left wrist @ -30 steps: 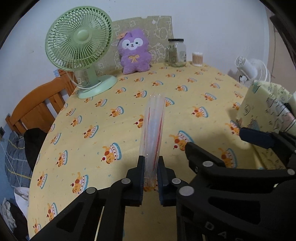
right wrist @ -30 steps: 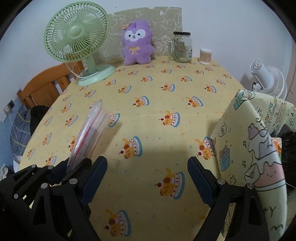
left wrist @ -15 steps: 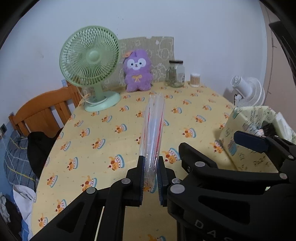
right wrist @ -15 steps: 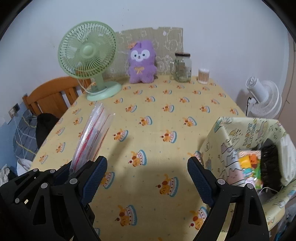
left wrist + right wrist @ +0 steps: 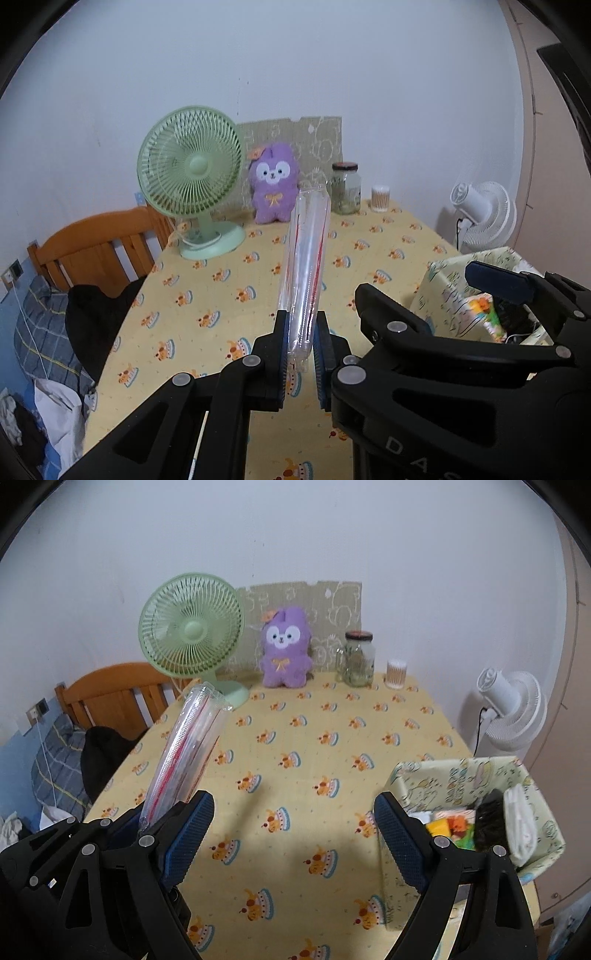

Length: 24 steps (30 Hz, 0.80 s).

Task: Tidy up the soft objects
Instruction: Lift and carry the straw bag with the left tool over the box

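Small room, plain white wall [image 5: 332,535], table [image 5: 314,746] pushed up against it.
Table has a yellow cloth with a cake print. Green desk fan [image 5: 192,635] at its far left corner, patterned board [image 5: 332,602] leaning on the wall behind. Wooden chair [image 5: 114,694] on the left, dark garment [image 5: 103,753] draped by it, plaid bedding [image 5: 59,760] lower left. White floor fan [image 5: 513,709] at right, next to a pinkish door [image 5: 550,147]. Even indoor light.

Both wrist views look forward and downward from above the near end of the table [image 5: 207,295], facing the far wall. The left view sits just left of the right, whose fingers intrude at its lower right. Shared: green fan [image 5: 190,631], purple plush [image 5: 273,182], jar [image 5: 358,659], and probably the fabric bin [image 5: 461,775]
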Tool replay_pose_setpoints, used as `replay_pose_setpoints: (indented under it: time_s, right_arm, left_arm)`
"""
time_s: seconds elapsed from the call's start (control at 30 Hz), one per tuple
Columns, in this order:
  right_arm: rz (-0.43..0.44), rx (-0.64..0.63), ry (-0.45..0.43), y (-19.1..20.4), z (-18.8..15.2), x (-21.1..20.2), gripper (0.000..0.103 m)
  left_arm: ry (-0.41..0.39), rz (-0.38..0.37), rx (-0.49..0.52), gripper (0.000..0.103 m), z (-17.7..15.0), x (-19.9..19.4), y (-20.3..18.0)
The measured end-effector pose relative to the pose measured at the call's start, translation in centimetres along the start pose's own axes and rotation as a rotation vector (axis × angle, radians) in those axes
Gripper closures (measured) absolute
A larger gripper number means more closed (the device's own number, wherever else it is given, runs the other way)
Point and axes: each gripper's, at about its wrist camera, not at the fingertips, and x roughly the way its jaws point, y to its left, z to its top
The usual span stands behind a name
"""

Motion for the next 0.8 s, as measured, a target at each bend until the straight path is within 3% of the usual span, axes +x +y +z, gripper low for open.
replay_pose_setpoints:
  time_s: [0.8]
  right_arm:
    - [-0.057, 0.003, -0.094, -4.3, 0.7, -5.3, 0.012]
  left_arm:
    - [-0.062, -0.062, -0.018, 0.093, 1.6, -2.5, -4.9]
